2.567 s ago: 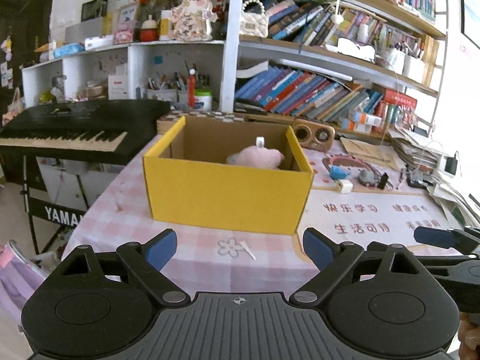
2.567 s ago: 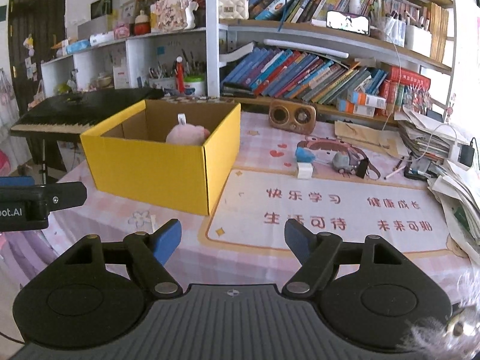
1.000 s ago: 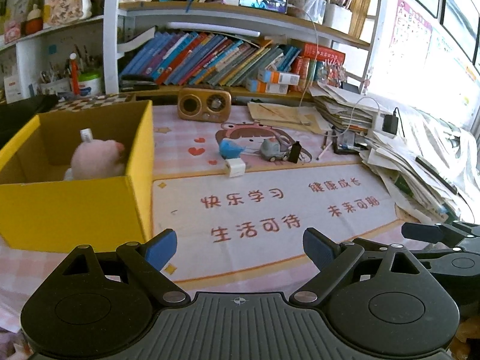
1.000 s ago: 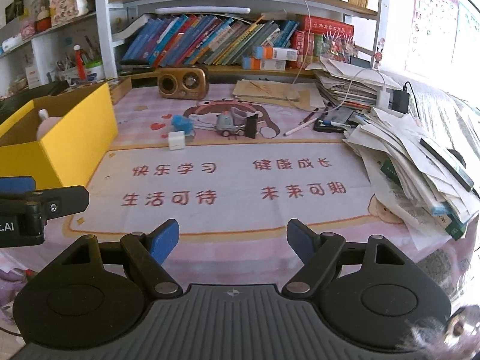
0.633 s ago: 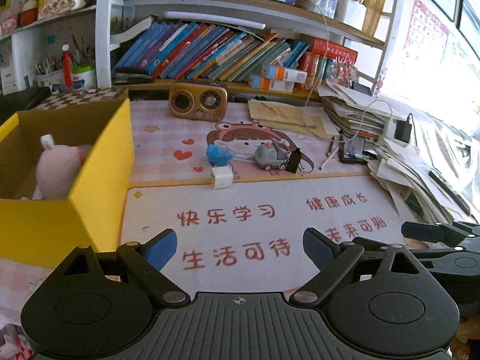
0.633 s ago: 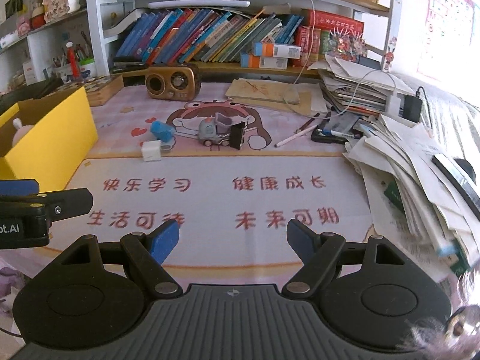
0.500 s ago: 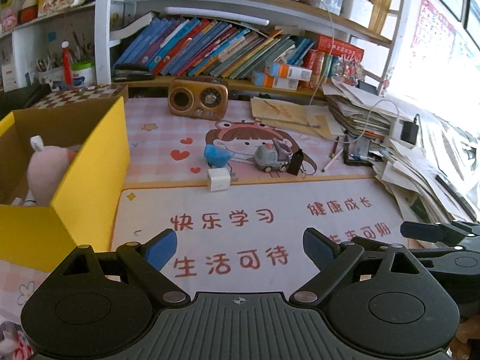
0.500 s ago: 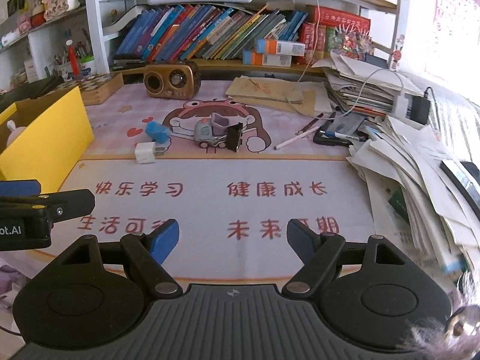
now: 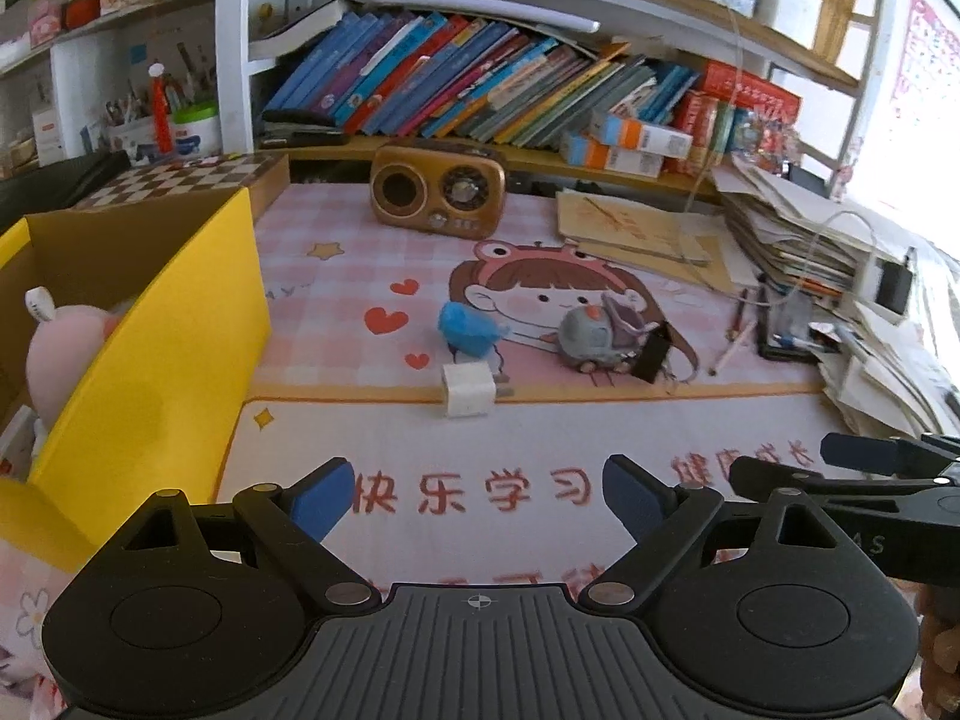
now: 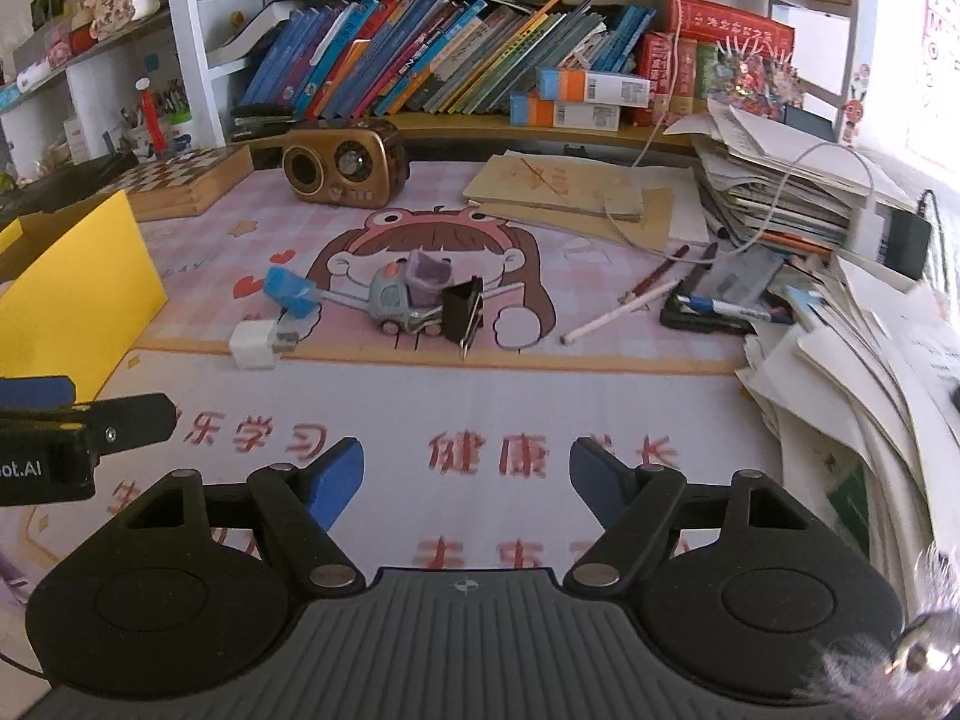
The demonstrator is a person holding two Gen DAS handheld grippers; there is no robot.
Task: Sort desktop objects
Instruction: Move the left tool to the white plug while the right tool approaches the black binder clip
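Note:
A yellow cardboard box [image 9: 174,324] stands at the left with a pink plush toy [image 9: 66,348] inside; the box's edge also shows in the right wrist view [image 10: 78,276]. On the pink desk mat lie a white charger plug [image 9: 468,390] [image 10: 255,345], a blue object [image 9: 468,327] [image 10: 291,291], a grey toy truck [image 9: 591,336] [image 10: 402,300] and a black binder clip [image 9: 651,354] [image 10: 462,309]. My left gripper [image 9: 477,489] is open and empty, short of the charger plug. My right gripper [image 10: 465,474] is open and empty, short of the truck and clip.
A brown retro radio [image 9: 435,189] and a chessboard box [image 10: 180,177] stand at the back. Bookshelves rise behind. Paper stacks [image 10: 852,360], pens [image 10: 618,306], a phone [image 10: 714,306] and a charger with cable crowd the right side.
Both grippers have swung right from the yellow box and moved forward toward the small objects on the mat. Both stay open and empty.

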